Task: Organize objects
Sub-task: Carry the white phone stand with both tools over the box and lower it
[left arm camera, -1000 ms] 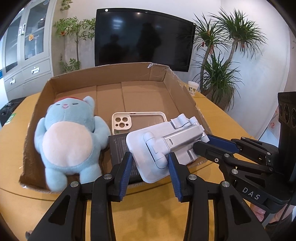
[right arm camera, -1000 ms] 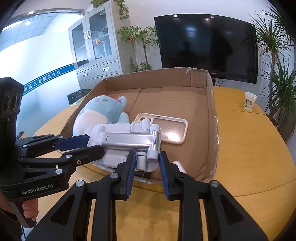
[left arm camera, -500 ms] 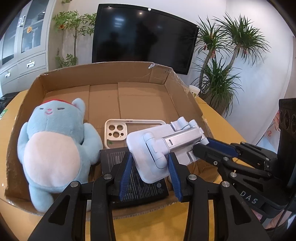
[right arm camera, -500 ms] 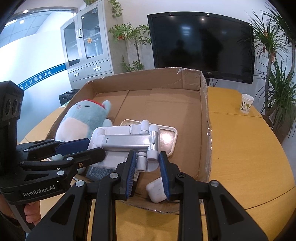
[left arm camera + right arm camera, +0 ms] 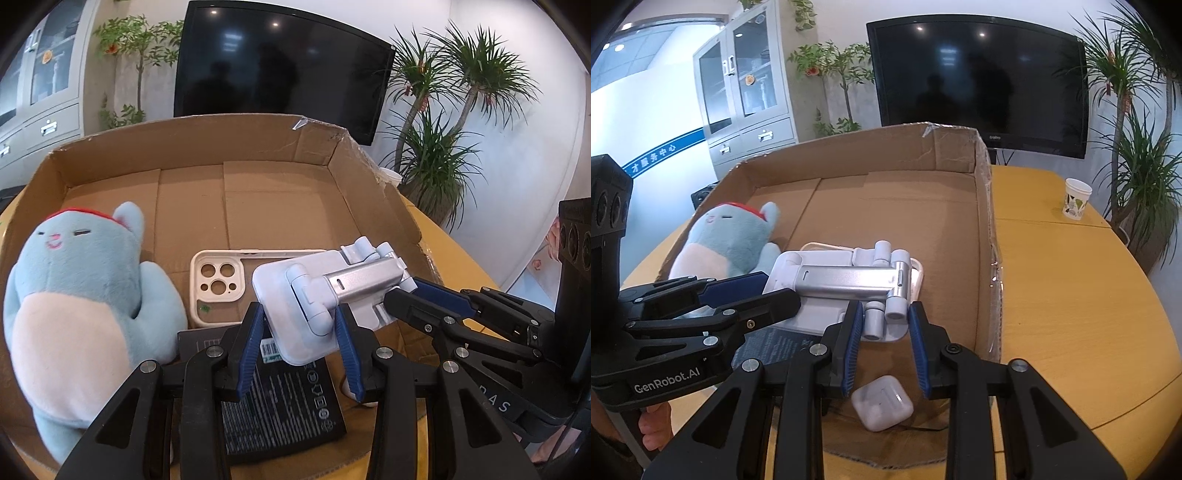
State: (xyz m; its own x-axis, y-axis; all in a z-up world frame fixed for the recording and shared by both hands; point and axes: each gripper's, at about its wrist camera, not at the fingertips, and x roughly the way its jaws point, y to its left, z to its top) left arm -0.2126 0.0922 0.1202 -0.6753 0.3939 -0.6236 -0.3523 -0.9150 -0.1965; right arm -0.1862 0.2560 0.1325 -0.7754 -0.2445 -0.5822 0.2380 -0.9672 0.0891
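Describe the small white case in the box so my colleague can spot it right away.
Start at the open cardboard box on the yellow table. Go to its near right corner, just below the right gripper. There lies the white earbud case, a small rounded square pebble on the box floor, unlike the flat dark packet and the folded stand held above.

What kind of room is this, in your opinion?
Probably an office meeting room: a large dark wall screen, a grey metal filing cabinet with glass doors, and a long wooden table with potted plants beside it.
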